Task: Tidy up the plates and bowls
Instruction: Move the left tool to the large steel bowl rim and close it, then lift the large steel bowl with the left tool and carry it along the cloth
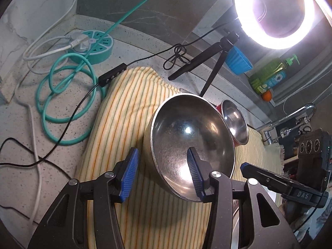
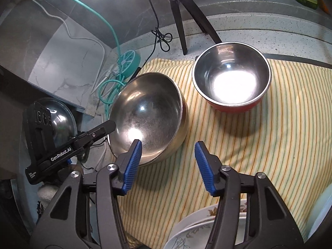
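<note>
The left claw (image 1: 162,173) stands with its blue pads apart, straddling the near rim of the large steel bowl (image 1: 193,143): one pad outside the wall, the other over the hollow. Whether the pads press on the rim I cannot tell. The right claw (image 2: 168,168) is likewise apart, its left pad at the edge of that bowl, its right pad over the striped cloth (image 2: 259,145), with nothing gripped between them.

Taking the large steel bowl as landmark: it sits tilted on the cloth, mouth turned toward the claws. Beyond it and to the right stands a smaller steel bowl with a red outside (image 2: 231,78), upright on the same cloth and apart from it. Nearer the right claw than the landmark, patterned white plates (image 2: 199,230) lie at the cloth's near edge.

The cloth covers part of a speckled stone surface (image 1: 128,47). Left of the bowl on that surface lie a coiled teal cable (image 1: 68,95) and a round teal power strip (image 1: 93,47) with white cords. Behind the bowl stands a black tripod (image 1: 209,62) carrying a lit ring light (image 1: 274,10). Farther right are a blue ribbed cup (image 1: 238,60), a green soap bottle (image 1: 269,74) and a chrome tap (image 1: 290,118). Grey marbled wall panels rise behind.
</note>
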`<state>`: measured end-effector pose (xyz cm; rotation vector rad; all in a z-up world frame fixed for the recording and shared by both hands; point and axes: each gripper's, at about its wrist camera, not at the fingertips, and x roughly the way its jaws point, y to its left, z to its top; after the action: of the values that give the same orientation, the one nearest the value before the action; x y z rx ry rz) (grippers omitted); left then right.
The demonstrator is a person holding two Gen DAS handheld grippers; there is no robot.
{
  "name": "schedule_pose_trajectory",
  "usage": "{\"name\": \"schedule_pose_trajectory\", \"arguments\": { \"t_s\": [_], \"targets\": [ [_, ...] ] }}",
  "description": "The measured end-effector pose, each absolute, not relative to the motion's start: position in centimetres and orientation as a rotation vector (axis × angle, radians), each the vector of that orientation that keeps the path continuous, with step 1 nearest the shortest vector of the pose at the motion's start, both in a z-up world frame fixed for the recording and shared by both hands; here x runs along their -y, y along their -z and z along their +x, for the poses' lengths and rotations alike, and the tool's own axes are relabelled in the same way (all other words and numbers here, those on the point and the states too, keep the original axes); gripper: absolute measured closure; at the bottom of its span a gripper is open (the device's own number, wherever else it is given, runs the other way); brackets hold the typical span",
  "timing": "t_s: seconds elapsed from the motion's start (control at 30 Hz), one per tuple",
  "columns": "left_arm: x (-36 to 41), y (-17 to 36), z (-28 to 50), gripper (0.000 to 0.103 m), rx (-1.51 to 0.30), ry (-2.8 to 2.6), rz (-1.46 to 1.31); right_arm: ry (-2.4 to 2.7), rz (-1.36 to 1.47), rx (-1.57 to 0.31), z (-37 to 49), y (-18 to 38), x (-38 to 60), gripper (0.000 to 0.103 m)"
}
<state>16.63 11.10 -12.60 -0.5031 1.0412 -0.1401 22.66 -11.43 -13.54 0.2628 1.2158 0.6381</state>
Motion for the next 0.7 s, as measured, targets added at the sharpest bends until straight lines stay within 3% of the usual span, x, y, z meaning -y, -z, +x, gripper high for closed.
{"name": "schedule_pose_trajectory", "arguments": {
  "t_s": [0.1, 0.37, 0.7],
  "targets": [
    [-10.9, 12.9, 16.8, 0.07, -1.053, 0.148, -0.507, -0.634, 0.254, -1.237, 23.2, 14.2, 11.0, 0.054],
    [-11.1, 13.1, 17.1, 0.079, -1.053, 0.141, -0.49, -0.646, 0.214, -1.268, 23.6, 15.7, 9.6, 0.075],
    [-10.7, 12.9, 16.3, 0.08, -1.049, 0.13, -0.471, -0.639, 0.181, -1.265, 22.9, 15.0, 9.3, 0.077]
  ]
}}
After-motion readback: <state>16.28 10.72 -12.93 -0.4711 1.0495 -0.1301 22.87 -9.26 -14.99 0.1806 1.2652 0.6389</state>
